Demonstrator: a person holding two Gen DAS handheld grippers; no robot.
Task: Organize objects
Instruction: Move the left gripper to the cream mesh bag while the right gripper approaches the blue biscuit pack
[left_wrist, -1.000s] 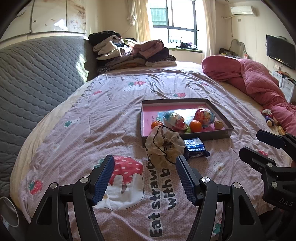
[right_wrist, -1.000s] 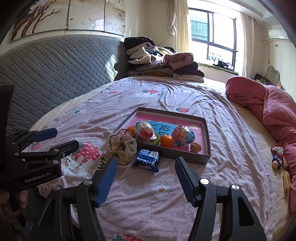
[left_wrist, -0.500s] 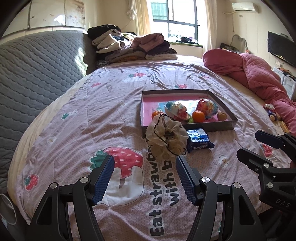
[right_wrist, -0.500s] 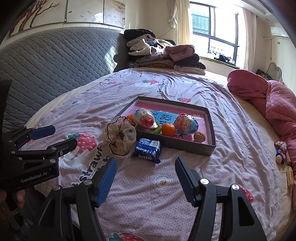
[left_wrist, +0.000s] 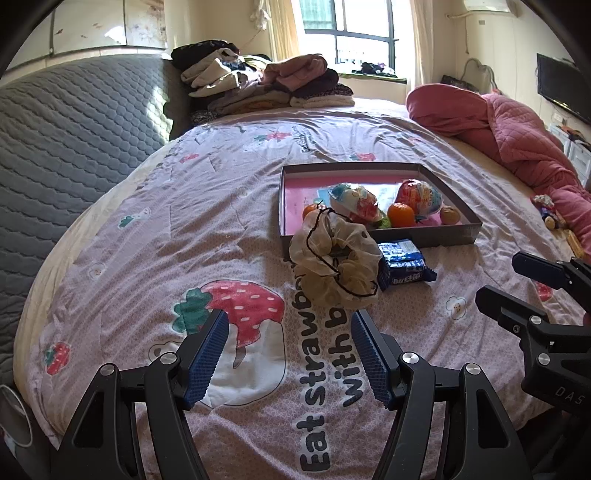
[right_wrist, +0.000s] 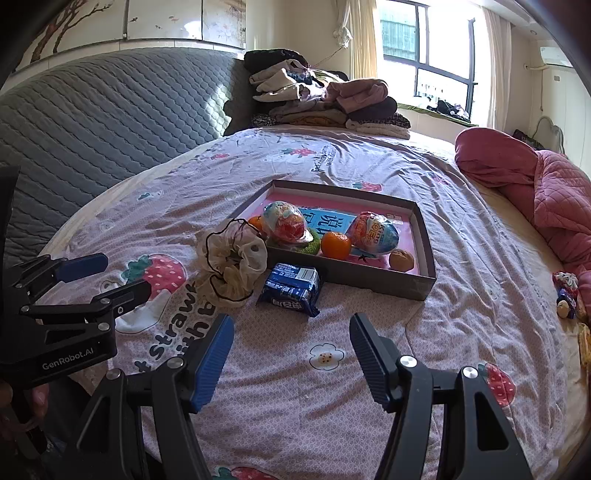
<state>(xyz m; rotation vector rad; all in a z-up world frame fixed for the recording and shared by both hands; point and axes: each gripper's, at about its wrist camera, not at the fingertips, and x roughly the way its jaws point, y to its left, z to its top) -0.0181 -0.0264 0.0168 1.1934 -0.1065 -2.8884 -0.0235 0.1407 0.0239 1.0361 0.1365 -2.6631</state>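
Observation:
A shallow grey box with a pink floor (left_wrist: 436, 237) (right_wrist: 373, 284) lies on the bed. It holds two wrapped toy eggs (left_wrist: 354, 202) (right_wrist: 373, 232), oranges (left_wrist: 400, 214) (right_wrist: 335, 244) and a walnut (right_wrist: 401, 260). A cream scrunchie with black trim (left_wrist: 334, 266) (right_wrist: 232, 266) and a blue biscuit pack (left_wrist: 403, 263) (right_wrist: 291, 288) lie in front of the box. My left gripper (left_wrist: 288, 350) is open and empty, just short of the scrunchie. My right gripper (right_wrist: 291, 350) is open and empty, just short of the pack.
The bed has a lilac strawberry-print sheet (left_wrist: 184, 229). A grey quilted headboard (left_wrist: 66, 140) is at the left, folded clothes (left_wrist: 266, 88) at the back, a pink quilt (left_wrist: 509, 133) at the right. Small toys (right_wrist: 565, 291) lie by the quilt.
Both grippers have moved forward over the bed, closer to the scrunchie and the biscuit pack. Both stay open. No object has moved.

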